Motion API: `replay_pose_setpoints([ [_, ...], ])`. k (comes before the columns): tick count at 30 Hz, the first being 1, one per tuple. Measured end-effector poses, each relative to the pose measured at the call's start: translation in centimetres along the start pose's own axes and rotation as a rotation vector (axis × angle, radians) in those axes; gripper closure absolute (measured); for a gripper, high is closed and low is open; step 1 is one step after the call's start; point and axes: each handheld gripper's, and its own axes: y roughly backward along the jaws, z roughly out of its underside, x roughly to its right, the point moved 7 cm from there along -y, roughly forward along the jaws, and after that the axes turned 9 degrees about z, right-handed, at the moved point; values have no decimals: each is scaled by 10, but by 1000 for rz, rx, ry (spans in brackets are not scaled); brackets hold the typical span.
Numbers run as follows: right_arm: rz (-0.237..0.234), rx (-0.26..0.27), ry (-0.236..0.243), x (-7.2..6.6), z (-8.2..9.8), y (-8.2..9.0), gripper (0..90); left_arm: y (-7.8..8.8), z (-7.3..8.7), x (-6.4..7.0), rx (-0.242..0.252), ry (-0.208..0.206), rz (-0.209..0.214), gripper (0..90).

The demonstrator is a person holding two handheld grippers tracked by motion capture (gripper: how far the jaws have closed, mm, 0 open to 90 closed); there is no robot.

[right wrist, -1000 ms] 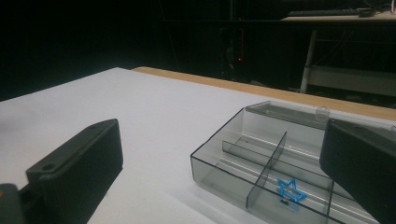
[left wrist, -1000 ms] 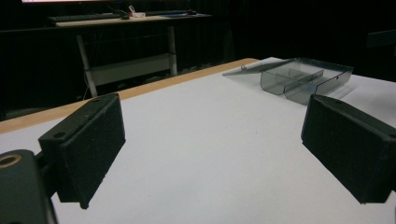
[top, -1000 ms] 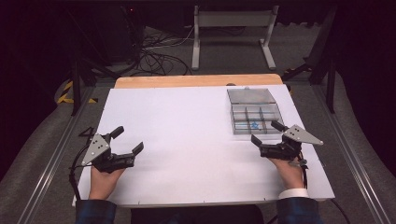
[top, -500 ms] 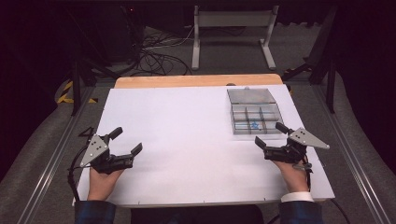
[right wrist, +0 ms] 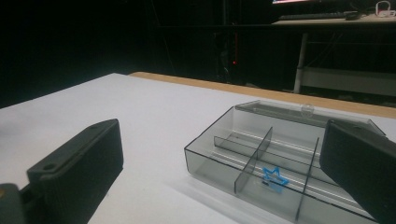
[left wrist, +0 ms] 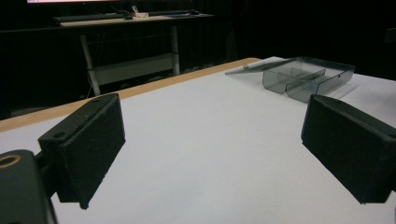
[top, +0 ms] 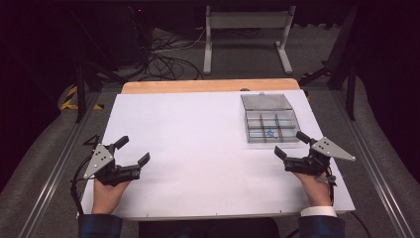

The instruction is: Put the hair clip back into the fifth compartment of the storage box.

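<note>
Left gripper (top: 132, 150): held in the person's left hand (top: 110, 194) near the front left corner of the counter (top: 198, 148). Its fingers (left wrist: 86, 142) are spread wide and hold nothing; they sit just above the bare white surface.

Right gripper (top: 292, 145): held in the right hand (top: 313, 188) near the front right corner of the counter. Its fingers (right wrist: 77, 170) are also wide apart and empty, pointed toward the box.

Compartment box (top: 270, 119): clear grey plastic, resting on the counter near its right edge, just beyond the right gripper and toward the far right corner. The lid (top: 266, 101) lies open on the far side. Dividers split the tray into compartments. One small blue star-shaped piece (right wrist: 274, 178) lies in a compartment of the near row.

A bare wooden strip (top: 208, 86) runs along the far edge of the counter.
</note>
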Motion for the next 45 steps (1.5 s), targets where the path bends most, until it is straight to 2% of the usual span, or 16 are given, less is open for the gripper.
replay_pose_setpoints([
  [17, 13, 18, -19, 9, 0, 9, 4, 3, 2, 1, -3, 3, -6, 65],
  [27, 41, 36, -35, 19, -1, 18, 10, 3, 3, 1, -4, 1, -9, 54],
  [45, 52, 42, -39, 25, 1, 19, 10, 4, 3, 0, -4, 4, -6, 50],
])
